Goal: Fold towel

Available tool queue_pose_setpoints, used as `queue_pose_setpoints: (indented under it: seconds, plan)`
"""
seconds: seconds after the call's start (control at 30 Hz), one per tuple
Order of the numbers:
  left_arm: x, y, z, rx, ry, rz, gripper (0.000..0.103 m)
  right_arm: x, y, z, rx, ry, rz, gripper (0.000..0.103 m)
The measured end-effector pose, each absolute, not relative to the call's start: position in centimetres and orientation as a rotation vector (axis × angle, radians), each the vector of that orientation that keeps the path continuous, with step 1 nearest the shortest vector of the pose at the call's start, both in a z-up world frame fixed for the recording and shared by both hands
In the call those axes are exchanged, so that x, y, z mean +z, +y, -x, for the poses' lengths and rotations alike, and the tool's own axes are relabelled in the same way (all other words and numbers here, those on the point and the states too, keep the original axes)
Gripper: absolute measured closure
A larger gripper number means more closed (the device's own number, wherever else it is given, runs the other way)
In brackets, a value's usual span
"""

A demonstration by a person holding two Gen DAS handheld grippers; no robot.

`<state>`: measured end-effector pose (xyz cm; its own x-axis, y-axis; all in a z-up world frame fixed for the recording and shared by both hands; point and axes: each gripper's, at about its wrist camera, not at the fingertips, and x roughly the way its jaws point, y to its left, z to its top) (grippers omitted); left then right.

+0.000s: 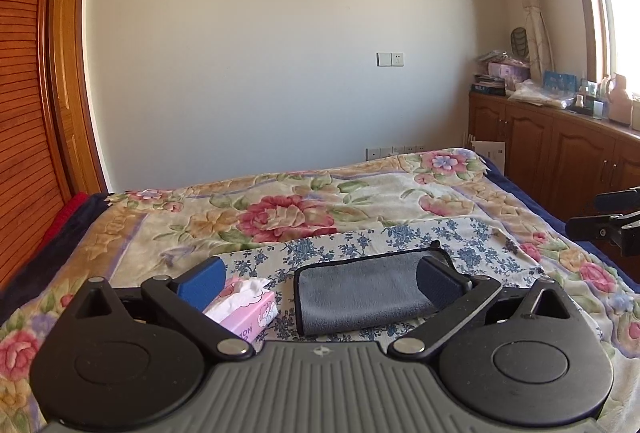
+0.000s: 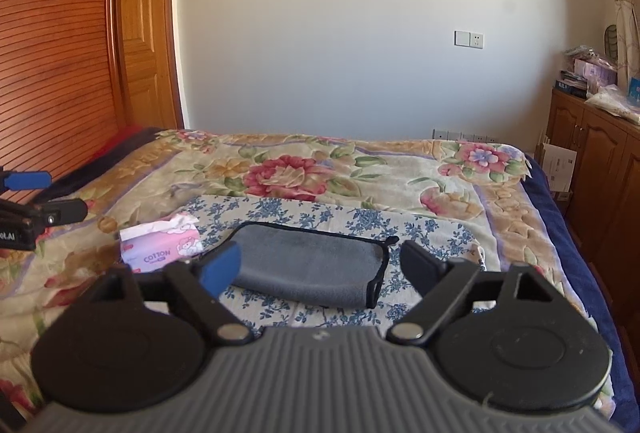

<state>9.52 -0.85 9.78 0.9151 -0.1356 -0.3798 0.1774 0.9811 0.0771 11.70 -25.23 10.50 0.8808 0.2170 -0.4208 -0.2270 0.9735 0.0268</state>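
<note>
A grey towel (image 1: 360, 293) with black edging lies folded on a blue-flowered cloth (image 1: 360, 245) on the bed. It also shows in the right wrist view (image 2: 308, 261). My left gripper (image 1: 320, 277) is open and empty, held above and in front of the towel's near side. My right gripper (image 2: 320, 261) is open and empty, also held just before the towel. Each gripper shows at the edge of the other's view: the right one (image 1: 608, 221), the left one (image 2: 28, 201).
A pink tissue pack (image 1: 248, 307) sits left of the towel, also in the right wrist view (image 2: 160, 245). The bed has a floral blanket (image 1: 280, 213). A wooden wardrobe (image 2: 60, 33) stands left, wooden cabinets (image 1: 560, 161) with clutter right.
</note>
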Motion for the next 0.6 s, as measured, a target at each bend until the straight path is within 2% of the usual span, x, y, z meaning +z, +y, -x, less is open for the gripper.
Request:
queue_pose_setpoints:
  seconds: [0.13,0.2,0.3,0.6]
  plan:
    - [9.7,-0.8,-8.7,-0.158,0.375,-0.103,0.0,10.2,-25.0,-11.2,0.229,0.438,0.019,0.011]
    - [9.7,-0.8,-8.3,-0.151,0.364,-0.097,0.0,10.1,-25.0,-10.9,0.228,0.438,0.012,0.003]
    - [9.7,-1.0,-7.7,-0.138,0.344,-0.102,0.0,9.9,-25.0,-10.4,0.219,0.428,0.014,0.0]
    - [9.0,-1.2,-6.5,-0.128,0.336,-0.09,0.0,8.7,-24.8,-9.1,0.183,0.431,0.02,0.0]
